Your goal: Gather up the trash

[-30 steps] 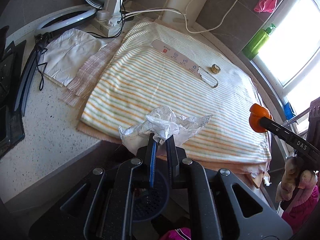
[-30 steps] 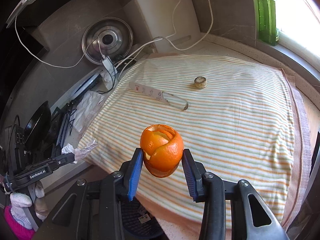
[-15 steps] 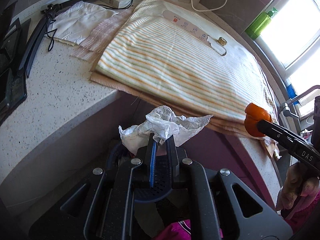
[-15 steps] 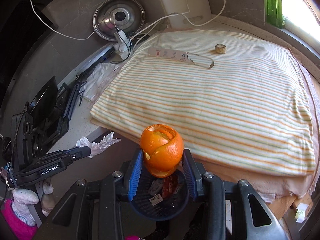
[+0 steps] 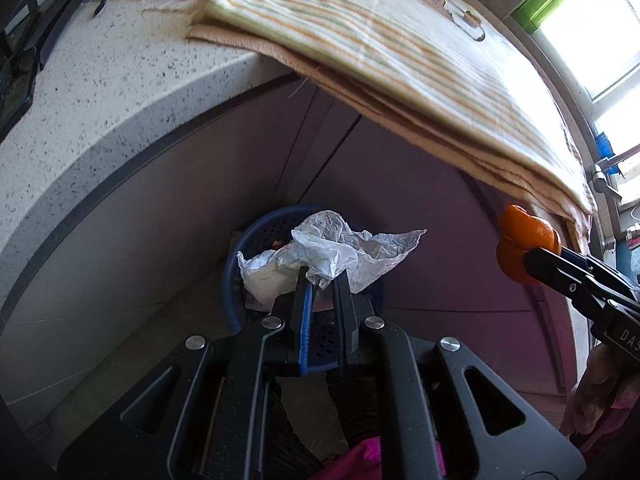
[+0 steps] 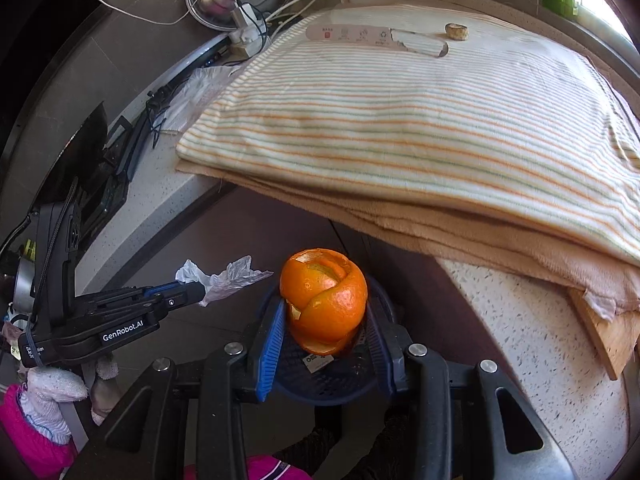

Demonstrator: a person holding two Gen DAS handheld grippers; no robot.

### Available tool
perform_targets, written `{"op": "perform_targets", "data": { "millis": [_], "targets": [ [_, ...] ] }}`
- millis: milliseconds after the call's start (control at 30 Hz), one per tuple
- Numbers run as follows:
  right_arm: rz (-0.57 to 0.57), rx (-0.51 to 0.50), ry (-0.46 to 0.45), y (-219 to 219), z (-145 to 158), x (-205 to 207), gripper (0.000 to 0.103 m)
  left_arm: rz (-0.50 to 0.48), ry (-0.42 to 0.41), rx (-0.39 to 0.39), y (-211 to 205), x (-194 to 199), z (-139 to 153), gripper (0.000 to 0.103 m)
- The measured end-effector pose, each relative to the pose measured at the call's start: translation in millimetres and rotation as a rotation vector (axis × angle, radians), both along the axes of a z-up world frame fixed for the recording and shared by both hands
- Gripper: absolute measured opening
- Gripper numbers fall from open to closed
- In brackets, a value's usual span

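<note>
Orange peel [image 6: 323, 300], a hollow curled shell, light and easily crushed, is pinched across its sides by right hand-held gripper [image 6: 325, 320] above blue trash basket [image 6: 320, 380]. Left hand-held gripper [image 5: 322, 280] nips crumpled plastic wrapper [image 5: 328, 250], flimsy and slippery, above the same basket.

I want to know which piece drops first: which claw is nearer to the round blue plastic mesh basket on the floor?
I cannot tell. The left claw holds crumpled plastic over the basket; the right claw holds orange peel over it too.
</note>
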State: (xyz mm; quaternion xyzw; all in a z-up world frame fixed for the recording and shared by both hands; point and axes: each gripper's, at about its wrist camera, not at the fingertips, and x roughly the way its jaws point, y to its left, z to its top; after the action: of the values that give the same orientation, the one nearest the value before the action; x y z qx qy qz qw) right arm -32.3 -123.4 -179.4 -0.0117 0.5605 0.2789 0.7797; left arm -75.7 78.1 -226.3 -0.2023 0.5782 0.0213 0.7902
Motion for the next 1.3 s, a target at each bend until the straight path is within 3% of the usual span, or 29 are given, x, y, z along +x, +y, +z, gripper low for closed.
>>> {"op": "perform_targets", "data": {
  "millis": [500, 933, 1300],
  "targets": [
    [0.043, -0.096, 0.066, 16, -57, -26, 0.041, -0.028, 0.108, -0.004, -9, 8, -56, 0.008],
    [0.036, -0.145, 0.124, 23, -100, -24, 0.042, -0.039, 0.176, 0.020, -25, 21, -94, 0.008],
    [0.028, -0.169, 0.152, 33, -117, -14, 0.044, -0.047, 0.195, 0.030, -25, 25, -99, 0.008]
  ]
}}
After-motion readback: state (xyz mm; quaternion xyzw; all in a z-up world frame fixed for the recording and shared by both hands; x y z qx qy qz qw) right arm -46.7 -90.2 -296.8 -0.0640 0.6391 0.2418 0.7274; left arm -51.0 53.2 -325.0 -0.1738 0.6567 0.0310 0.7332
